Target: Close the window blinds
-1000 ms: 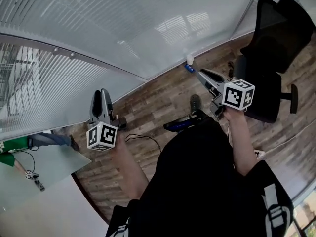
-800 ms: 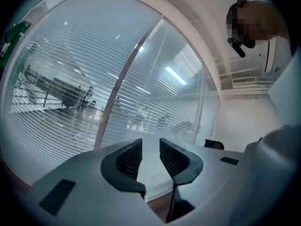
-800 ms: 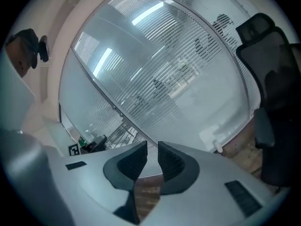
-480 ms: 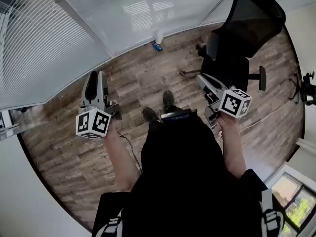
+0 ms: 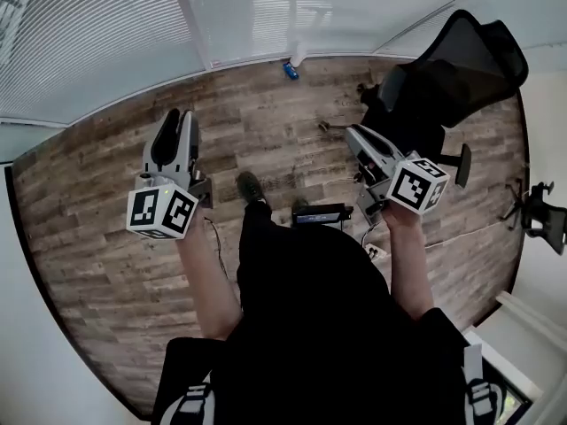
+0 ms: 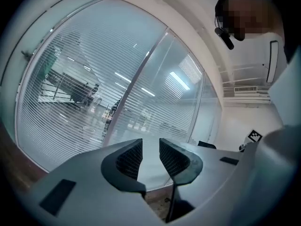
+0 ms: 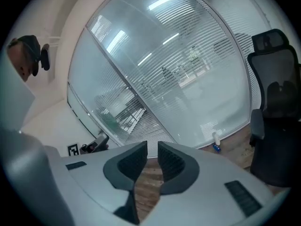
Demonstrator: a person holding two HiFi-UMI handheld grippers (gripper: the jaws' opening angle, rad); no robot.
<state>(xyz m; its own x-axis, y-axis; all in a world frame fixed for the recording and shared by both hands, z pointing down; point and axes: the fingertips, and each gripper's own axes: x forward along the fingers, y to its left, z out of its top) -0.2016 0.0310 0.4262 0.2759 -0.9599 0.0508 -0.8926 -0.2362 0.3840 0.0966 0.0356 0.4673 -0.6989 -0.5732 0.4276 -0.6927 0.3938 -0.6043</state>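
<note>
The slatted window blinds (image 5: 89,34) hang behind a glass wall along the top of the head view, and they fill the left gripper view (image 6: 70,79) and the right gripper view (image 7: 188,55). My left gripper (image 5: 175,116) is held over the wooden floor, pointing at the blinds and well short of them. It stands open with nothing between its pads (image 6: 150,149). My right gripper (image 5: 353,133) is raised at the right, also away from the glass. Its jaws show a narrow gap with nothing in it (image 7: 152,152).
A black office chair (image 5: 443,87) stands at the right, close to my right gripper, and shows in the right gripper view (image 7: 275,121). A white bottle (image 5: 299,53) and a small blue object (image 5: 290,70) sit at the foot of the glass. A black device (image 5: 321,212) lies by the person's feet.
The head view has swung round, so the blinds and glass wall now lie farther up and away. Both grippers kept roughly the same place in the view, with nothing in either.
</note>
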